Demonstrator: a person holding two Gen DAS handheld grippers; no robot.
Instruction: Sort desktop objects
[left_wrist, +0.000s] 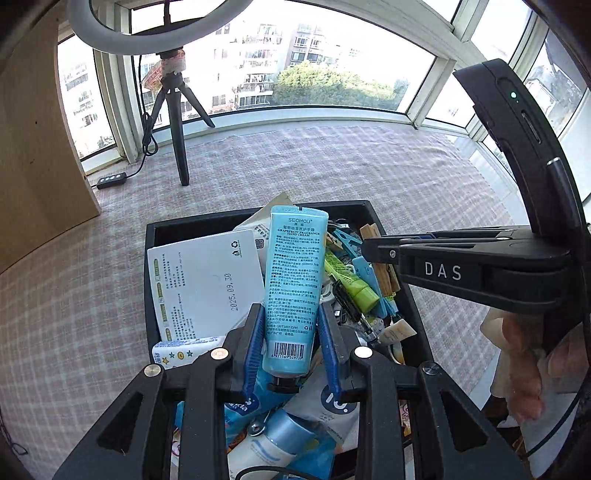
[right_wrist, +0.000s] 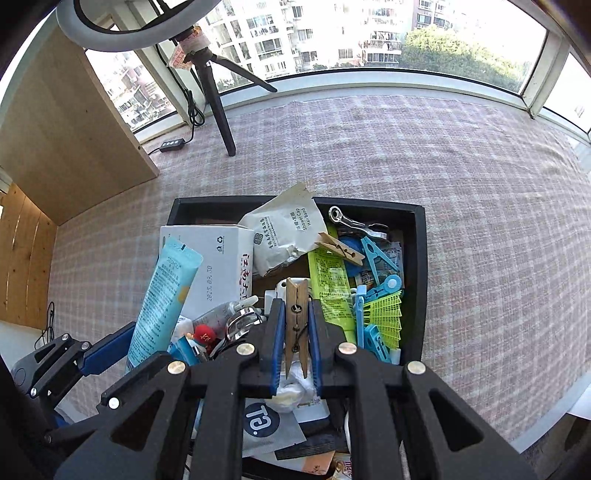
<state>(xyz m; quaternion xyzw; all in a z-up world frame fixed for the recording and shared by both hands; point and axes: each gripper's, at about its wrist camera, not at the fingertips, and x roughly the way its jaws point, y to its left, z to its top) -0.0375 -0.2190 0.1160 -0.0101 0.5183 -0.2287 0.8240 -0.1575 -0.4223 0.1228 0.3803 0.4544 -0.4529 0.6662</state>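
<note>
Left wrist view shows the left gripper (left_wrist: 290, 332) squeezing a light blue tube (left_wrist: 293, 280) between its two blue pads, cap end down. The tube stands up over a black tray (left_wrist: 417, 306) stuffed with small things. Its label reads "SEOMOU" and "GRAPEFRUIT FRAGRANCE HAND CREAM", with a barcode near the bottom. Just beside it leans a white box (left_wrist: 199, 284) stamped "2025.09.30". The right gripper (left_wrist: 373, 254) reaches in from the side, and "DAS" is printed on its black body.

Right wrist view shows the right gripper (right_wrist: 296, 332) pinched tight on a wooden clothespin (right_wrist: 296, 325), held upright over the same tray. Past it lie a green tube (right_wrist: 330, 288), a small green fan (right_wrist: 384, 317), blue clips (right_wrist: 380, 258) and a white packet (right_wrist: 284, 229) marked "Shower Cap".

The tray sits on a pink and white checked cloth (right_wrist: 406, 155). Farther back stands a ring light on a black tripod (right_wrist: 218, 96). Big windows (right_wrist: 332, 37) show tall buildings and green trees. A wooden board (right_wrist: 62, 140) stands at the left.
</note>
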